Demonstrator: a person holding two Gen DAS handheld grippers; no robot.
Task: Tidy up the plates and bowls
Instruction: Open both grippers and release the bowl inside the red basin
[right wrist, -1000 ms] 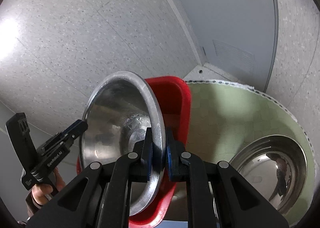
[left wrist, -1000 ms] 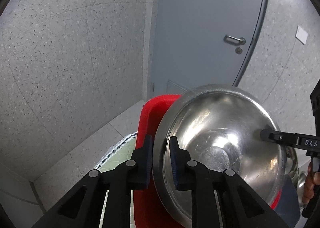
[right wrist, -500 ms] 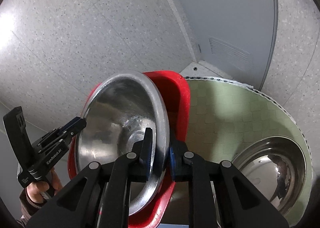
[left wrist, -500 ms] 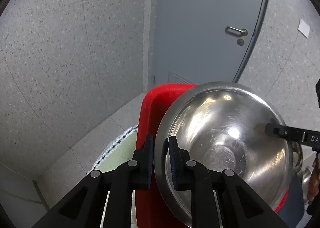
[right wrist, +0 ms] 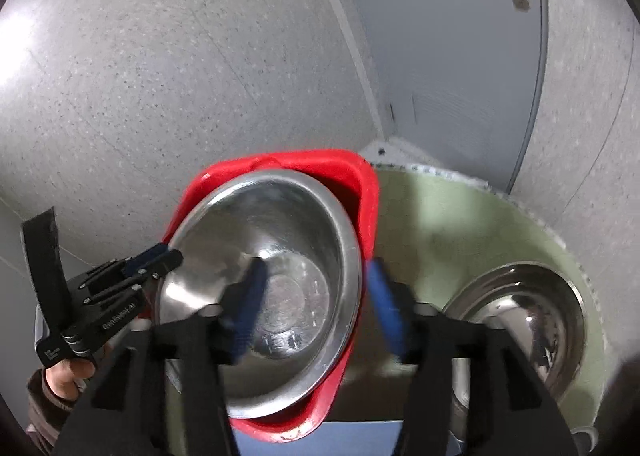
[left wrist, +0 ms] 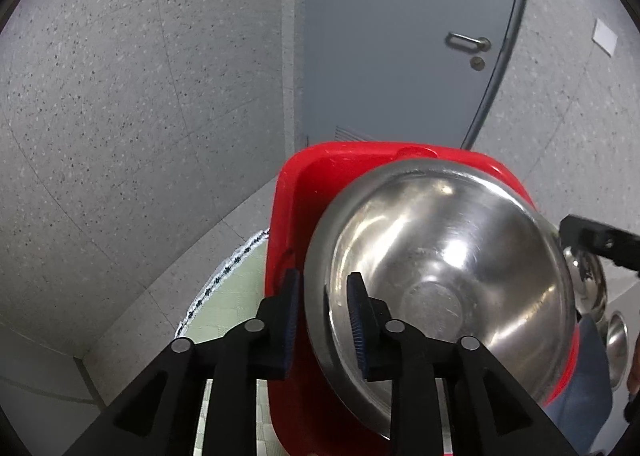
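Steel bowl [left wrist: 448, 268] sits in red tub [left wrist: 320, 167]; both claws opening, rim between their pads, unpinched.

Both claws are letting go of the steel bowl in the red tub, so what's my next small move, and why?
Probably back both claws away. The steel bowl sits in the red tub; the right claw and left claw are opening, pads off its rim. Another bowl waits on the green mat.

My left gripper [left wrist: 322, 312] is matte black plastic with ribbed blue pads [left wrist: 356, 320] and round silver screw heads on its angular links. My right gripper [right wrist: 314, 308] matches it, blue pads blurred. Pale lettering, too small to read, runs along the left one's side. A dark brownish sleeve [right wrist: 42, 414] covers my left wrist.
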